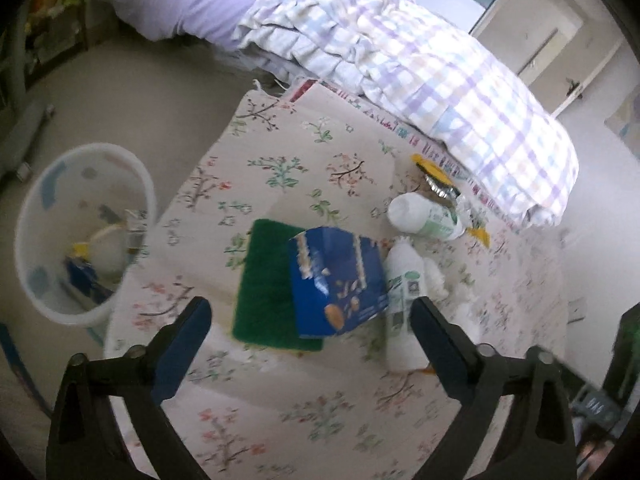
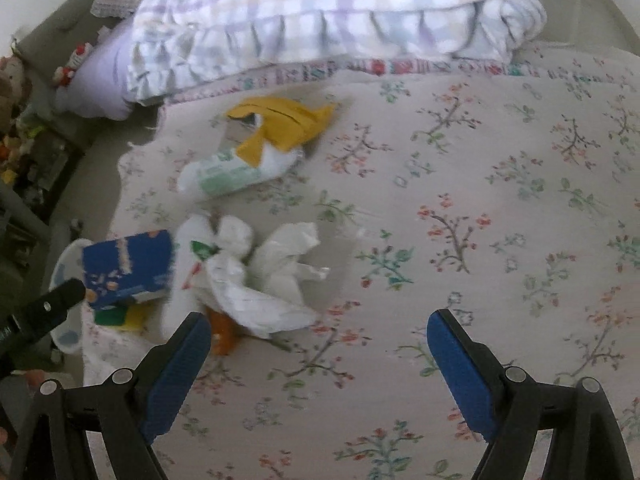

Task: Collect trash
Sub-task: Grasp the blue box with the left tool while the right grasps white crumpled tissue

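The right hand-held gripper [image 2: 318, 332] hangs with jaws wide apart and empty over a floral bedspread [image 2: 500, 208]. Just beyond its left finger lies crumpled white paper [image 2: 264, 268], touching a white bottle [image 2: 188, 256] beside a blue box [image 2: 128, 268]. Farther off, a yellow wrapper [image 2: 284, 124] overlaps another bottle [image 2: 228, 176] near a checked quilt [image 2: 320, 12].

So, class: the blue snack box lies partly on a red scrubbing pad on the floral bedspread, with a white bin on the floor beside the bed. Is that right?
Not quite. The left wrist view shows the pad under the blue snack box is green, not red. The rest holds: floral bedspread, white bin on the floor.
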`<state>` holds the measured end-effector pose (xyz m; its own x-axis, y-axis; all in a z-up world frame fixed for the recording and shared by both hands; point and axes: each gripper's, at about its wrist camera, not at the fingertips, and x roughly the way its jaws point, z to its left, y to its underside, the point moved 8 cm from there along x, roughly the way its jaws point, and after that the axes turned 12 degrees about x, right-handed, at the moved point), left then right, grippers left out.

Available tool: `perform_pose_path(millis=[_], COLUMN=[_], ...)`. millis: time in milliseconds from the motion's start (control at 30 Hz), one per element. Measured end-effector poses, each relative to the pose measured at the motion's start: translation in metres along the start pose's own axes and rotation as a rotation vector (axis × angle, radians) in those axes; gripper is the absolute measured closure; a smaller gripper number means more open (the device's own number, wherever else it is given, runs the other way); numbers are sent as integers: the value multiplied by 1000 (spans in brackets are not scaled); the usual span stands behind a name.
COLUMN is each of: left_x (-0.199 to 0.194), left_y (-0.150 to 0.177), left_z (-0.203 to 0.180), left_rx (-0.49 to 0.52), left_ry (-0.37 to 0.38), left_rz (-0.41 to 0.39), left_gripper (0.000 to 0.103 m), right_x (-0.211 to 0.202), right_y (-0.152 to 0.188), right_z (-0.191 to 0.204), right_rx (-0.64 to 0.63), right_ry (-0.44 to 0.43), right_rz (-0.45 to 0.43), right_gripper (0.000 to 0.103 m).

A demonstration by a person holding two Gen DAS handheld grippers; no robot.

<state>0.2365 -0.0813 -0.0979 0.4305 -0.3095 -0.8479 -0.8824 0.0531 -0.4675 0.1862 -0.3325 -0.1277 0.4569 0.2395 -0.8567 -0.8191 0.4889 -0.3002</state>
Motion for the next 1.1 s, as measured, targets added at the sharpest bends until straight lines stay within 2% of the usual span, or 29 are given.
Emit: perform_pose_path(millis=[100, 133, 233, 300, 333, 567, 700, 933, 1067, 1100], left_x=[8, 12, 20, 24, 25, 7, -8, -23, -29, -30], left_y=[-2, -2, -1, 0, 0, -6, -8, -4, -1, 0], left_z=[-2, -2, -2, -2, -4, -13, -16, -11, -8, -7], left_rx=[-20, -26, -33, -27, -17, 7, 28, 26, 28, 29], left_ry=[41, 50, 55, 55, 52, 94, 93, 93, 90, 89], left_rz=[1, 4, 18, 26, 30, -7, -40, -63, -70, -71], left_gripper=[16, 23, 36, 51, 64, 77, 78, 78, 78, 78], right_x=[8, 11, 19, 26, 29, 47, 55, 69, 76, 76], right_y=[0, 0, 1, 2, 3, 5, 9, 17, 21, 22], right_z=[-6, -6, -4, -2, -1, 11, 23, 44, 48, 48], right_rx=[-1, -1, 4, 14, 17, 42, 38, -21, -42, -45], right_ry=[19, 21, 9, -6, -12, -47, -78, -78, -82, -82], right_rz=[15, 20, 44, 63, 72, 117, 145, 157, 167, 168], right_gripper=[12, 12, 12, 12, 12, 12, 13, 33, 57, 58])
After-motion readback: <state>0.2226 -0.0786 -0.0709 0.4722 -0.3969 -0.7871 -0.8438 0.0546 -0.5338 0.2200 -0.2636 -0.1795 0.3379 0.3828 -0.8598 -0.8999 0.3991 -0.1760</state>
